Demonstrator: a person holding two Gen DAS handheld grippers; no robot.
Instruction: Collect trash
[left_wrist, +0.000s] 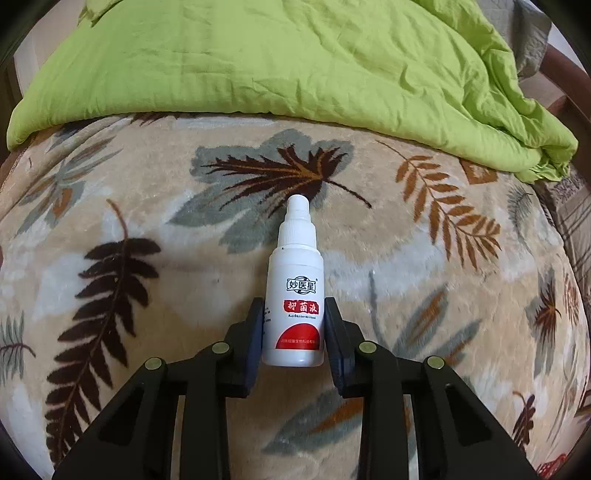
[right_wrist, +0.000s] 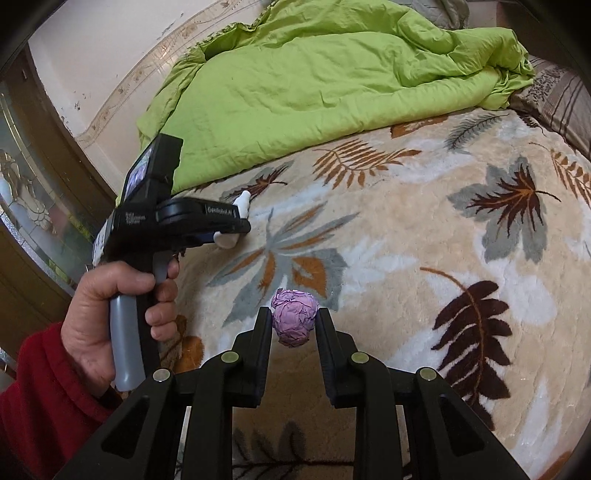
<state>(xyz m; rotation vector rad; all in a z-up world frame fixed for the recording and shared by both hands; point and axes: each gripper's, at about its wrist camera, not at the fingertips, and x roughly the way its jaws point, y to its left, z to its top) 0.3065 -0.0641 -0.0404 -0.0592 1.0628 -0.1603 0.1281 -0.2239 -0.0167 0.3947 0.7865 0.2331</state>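
A small white spray bottle (left_wrist: 295, 273) with a red label lies lengthwise between the fingers of my left gripper (left_wrist: 294, 308), nozzle pointing away, and the pads press its sides. It hangs over a leaf-patterned fleece blanket (left_wrist: 147, 192). In the right wrist view, my right gripper (right_wrist: 293, 314) is closed on a crumpled purple paper ball (right_wrist: 294, 321) just above the same blanket (right_wrist: 424, 229). Further left in that view, a hand (right_wrist: 110, 295) with a red sleeve holds the left gripper (right_wrist: 236, 225), and the white bottle (right_wrist: 227, 240) pokes out below its fingers.
A rumpled lime-green duvet (left_wrist: 277, 62) covers the far part of the bed, also the duvet (right_wrist: 314, 81) in the right view. A striped pillow (right_wrist: 561, 96) lies at the far right. A wall and a glass-panelled wooden door (right_wrist: 33, 206) stand to the left.
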